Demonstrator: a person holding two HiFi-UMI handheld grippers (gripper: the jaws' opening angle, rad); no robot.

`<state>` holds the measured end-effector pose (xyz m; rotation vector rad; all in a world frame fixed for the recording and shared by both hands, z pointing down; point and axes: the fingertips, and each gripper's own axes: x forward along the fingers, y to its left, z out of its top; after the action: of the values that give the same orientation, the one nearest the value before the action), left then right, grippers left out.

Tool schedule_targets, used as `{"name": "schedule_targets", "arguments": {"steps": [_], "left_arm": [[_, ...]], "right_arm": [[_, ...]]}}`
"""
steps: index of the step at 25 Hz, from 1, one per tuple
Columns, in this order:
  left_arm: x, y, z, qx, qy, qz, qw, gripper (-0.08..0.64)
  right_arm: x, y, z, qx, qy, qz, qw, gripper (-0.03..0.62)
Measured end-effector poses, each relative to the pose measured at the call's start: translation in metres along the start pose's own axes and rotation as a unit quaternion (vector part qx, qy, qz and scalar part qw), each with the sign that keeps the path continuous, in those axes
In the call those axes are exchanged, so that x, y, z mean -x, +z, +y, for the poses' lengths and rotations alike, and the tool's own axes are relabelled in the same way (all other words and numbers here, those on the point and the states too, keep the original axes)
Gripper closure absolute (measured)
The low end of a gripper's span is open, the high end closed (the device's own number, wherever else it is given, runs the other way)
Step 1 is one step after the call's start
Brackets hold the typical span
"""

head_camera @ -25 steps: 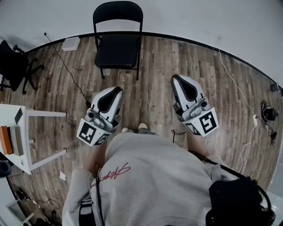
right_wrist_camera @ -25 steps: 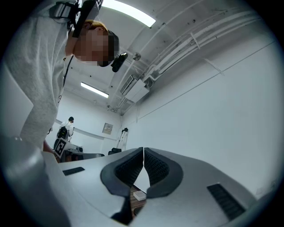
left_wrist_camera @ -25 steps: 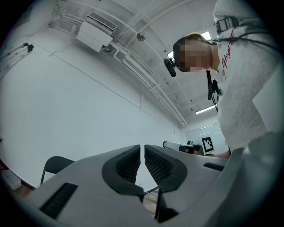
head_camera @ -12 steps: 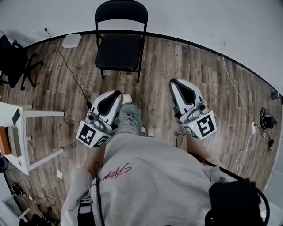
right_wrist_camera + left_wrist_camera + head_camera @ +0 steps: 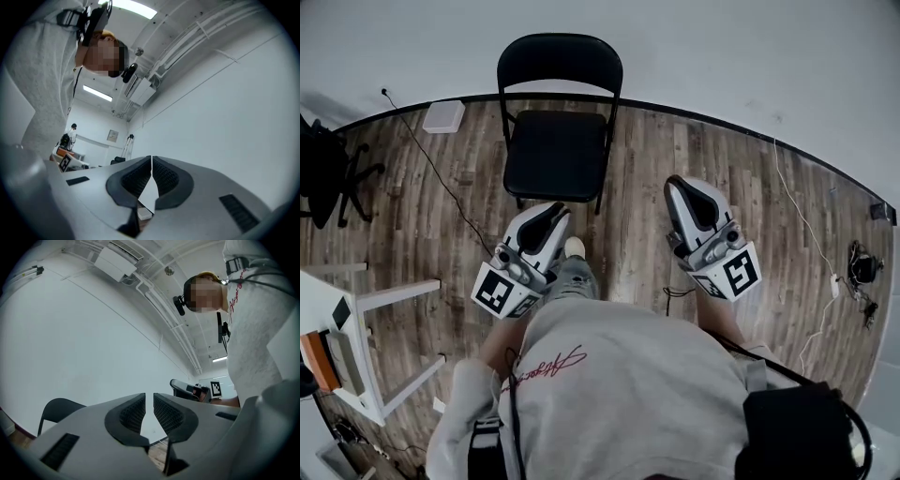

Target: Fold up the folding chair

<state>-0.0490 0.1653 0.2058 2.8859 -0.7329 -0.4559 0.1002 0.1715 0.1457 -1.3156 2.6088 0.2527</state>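
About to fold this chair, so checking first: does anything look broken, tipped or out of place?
Nothing stands out. The chair stands upright and unfolded by the wall, seemingly intact. A black cable trails loose across the floor left of it.

You held two grippers, the left gripper (image 5: 555,210) and the right gripper (image 5: 678,182). Each carried one marker cube (image 5: 499,289), two cubes in all. One folding chair (image 5: 560,122) stood by the wall (image 5: 722,47). At your left you had one office chair (image 5: 323,169) and one white table (image 5: 347,309), and one white box (image 5: 442,116) lay on the floor (image 5: 637,159). One shoe (image 5: 574,247) showed between the grippers. The right gripper view showed one other person (image 5: 72,127) far off and two ceiling lights (image 5: 97,93).
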Motion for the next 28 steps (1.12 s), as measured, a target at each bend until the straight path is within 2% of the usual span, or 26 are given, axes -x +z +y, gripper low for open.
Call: {"name": "schedule_targets", "arguments": {"steps": [2,5,8,9,10,11,12,13,15,17,20,22,23,26,28], "left_arm": [[-0.015,0.006,0.027,0.005,0.006,-0.004,1.0000,0.494],[-0.028,0.003,0.064,0.016,0.021,-0.001,0.9997,0.361],[-0.030,-0.019,0.101,0.053,0.056,0.009,0.9970,0.320],[-0.028,-0.032,0.114,0.069,0.076,0.019,0.9945,0.305],[-0.025,-0.049,0.128,0.090,0.101,0.030,0.9904,0.291],[-0.020,-0.068,0.143,0.115,0.131,0.041,0.9838,0.280],[-0.013,-0.089,0.156,0.143,0.165,0.051,0.9745,0.271],[-0.004,-0.113,0.169,0.172,0.201,0.061,0.9625,0.257],[0.022,-0.165,0.189,0.225,0.275,0.079,0.9312,0.236],[0.051,-0.221,0.205,0.275,0.350,0.098,0.8898,0.228],[0.087,-0.300,0.220,0.335,0.446,0.118,0.8212,0.218],[0.105,-0.345,0.228,0.360,0.490,0.127,0.7837,0.216],[0.112,-0.366,0.233,0.367,0.505,0.133,0.7695,0.216],[0.129,-0.428,0.246,0.388,0.539,0.138,0.7342,0.199],[0.135,-0.463,0.255,0.410,0.548,0.129,0.7175,0.193]], "right_arm": [[-0.030,0.001,-0.020,-0.019,0.000,-0.023,1.000,0.574],[-0.066,-0.008,-0.043,-0.039,0.005,-0.029,0.999,0.574],[-0.090,-0.035,-0.064,-0.071,0.003,-0.015,0.997,0.567],[-0.097,-0.048,-0.072,-0.083,0.000,-0.003,0.997,0.528],[-0.102,-0.064,-0.081,-0.094,-0.005,0.011,0.995,0.422],[-0.106,-0.081,-0.092,-0.105,-0.012,0.028,0.994,0.390],[-0.108,-0.100,-0.103,-0.115,-0.019,0.045,0.992,0.389],[-0.110,-0.120,-0.115,-0.120,-0.028,0.065,0.990,0.388],[-0.110,-0.164,-0.137,-0.121,-0.046,0.112,0.985,0.386],[-0.110,-0.213,-0.156,-0.115,-0.062,0.159,0.978,0.379],[-0.110,-0.281,-0.185,-0.106,-0.081,0.215,0.967,0.373],[-0.114,-0.321,-0.202,-0.105,-0.090,0.238,0.961,0.371],[-0.116,-0.340,-0.211,-0.103,-0.096,0.247,0.959,0.371],[-0.117,-0.401,-0.239,-0.097,-0.118,0.280,0.948,0.363],[-0.114,-0.446,-0.256,-0.108,-0.135,0.303,0.937,0.359]]}}
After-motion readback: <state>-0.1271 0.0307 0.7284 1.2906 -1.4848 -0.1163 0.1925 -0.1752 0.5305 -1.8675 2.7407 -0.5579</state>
